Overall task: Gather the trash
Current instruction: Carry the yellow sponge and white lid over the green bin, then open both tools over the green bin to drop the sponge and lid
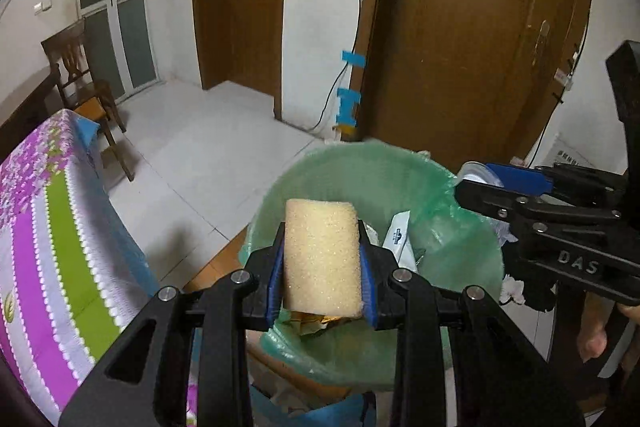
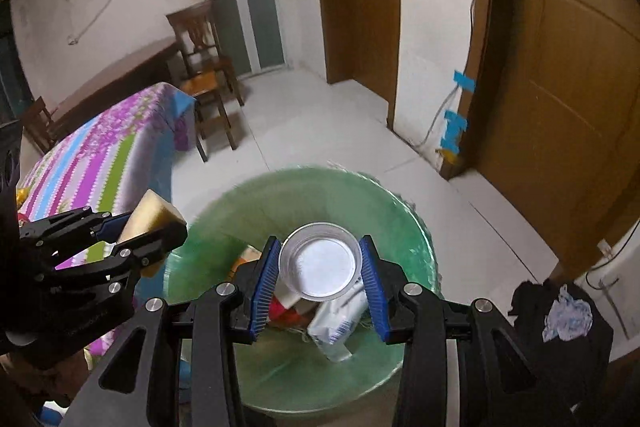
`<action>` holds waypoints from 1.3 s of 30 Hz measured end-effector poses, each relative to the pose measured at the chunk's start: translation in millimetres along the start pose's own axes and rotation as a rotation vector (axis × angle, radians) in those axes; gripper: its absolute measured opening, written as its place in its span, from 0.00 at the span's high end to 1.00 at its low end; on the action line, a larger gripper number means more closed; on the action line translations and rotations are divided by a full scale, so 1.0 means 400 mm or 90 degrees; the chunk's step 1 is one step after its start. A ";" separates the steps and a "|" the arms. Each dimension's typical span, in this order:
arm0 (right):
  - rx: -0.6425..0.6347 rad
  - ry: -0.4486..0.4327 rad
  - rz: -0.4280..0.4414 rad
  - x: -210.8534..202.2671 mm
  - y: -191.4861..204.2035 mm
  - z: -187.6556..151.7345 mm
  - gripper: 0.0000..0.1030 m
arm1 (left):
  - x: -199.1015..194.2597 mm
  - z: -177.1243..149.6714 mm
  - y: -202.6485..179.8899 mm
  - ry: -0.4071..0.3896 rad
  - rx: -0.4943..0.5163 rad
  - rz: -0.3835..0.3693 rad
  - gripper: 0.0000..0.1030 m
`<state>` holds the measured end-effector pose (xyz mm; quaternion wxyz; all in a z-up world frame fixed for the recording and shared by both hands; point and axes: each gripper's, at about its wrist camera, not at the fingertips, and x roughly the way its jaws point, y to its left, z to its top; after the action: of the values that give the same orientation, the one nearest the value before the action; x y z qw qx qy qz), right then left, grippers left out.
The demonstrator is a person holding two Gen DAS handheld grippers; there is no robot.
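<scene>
The left gripper [image 1: 322, 261] is closed on a yellow sponge [image 1: 321, 255], its blue pads pressed against both long sides; the sponge stands upright between them, above the near rim of the trash bin [image 1: 360, 167]. The right gripper [image 2: 320, 273] clamps a clear plastic cup [image 2: 320, 261] sideways, mouth toward the camera, directly over the bin's opening [image 2: 280, 195]. From the right wrist view the left gripper [image 2: 154, 227] and sponge [image 2: 154, 213] sit just beside the bin's left edge.

The bin is lined with a green bag. Inside lie a white wrapper [image 2: 336, 323] and red and gold scraps, partly hidden behind the fingers; their kind cannot be made out. The bin rim is blurred.

The bin stands on a pale tiled floor [image 2: 320, 123]. A table with a striped floral cloth [image 2: 100, 155] is beside it, a wooden chair [image 2: 204, 67] beyond, and brown doors [image 1: 460, 27] behind.
</scene>
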<state>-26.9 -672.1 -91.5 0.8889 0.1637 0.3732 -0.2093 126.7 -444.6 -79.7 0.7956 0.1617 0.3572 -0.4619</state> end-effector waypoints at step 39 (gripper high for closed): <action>0.018 -0.273 -0.027 -0.335 0.110 -0.271 0.05 | -0.253 -0.089 -0.014 -0.159 -0.030 0.081 0.05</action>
<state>-154.7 -552.3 -60.0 0.9409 0.1200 0.1762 -0.2631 74.8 -364.0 -31.3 0.8652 0.1065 0.2549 -0.4184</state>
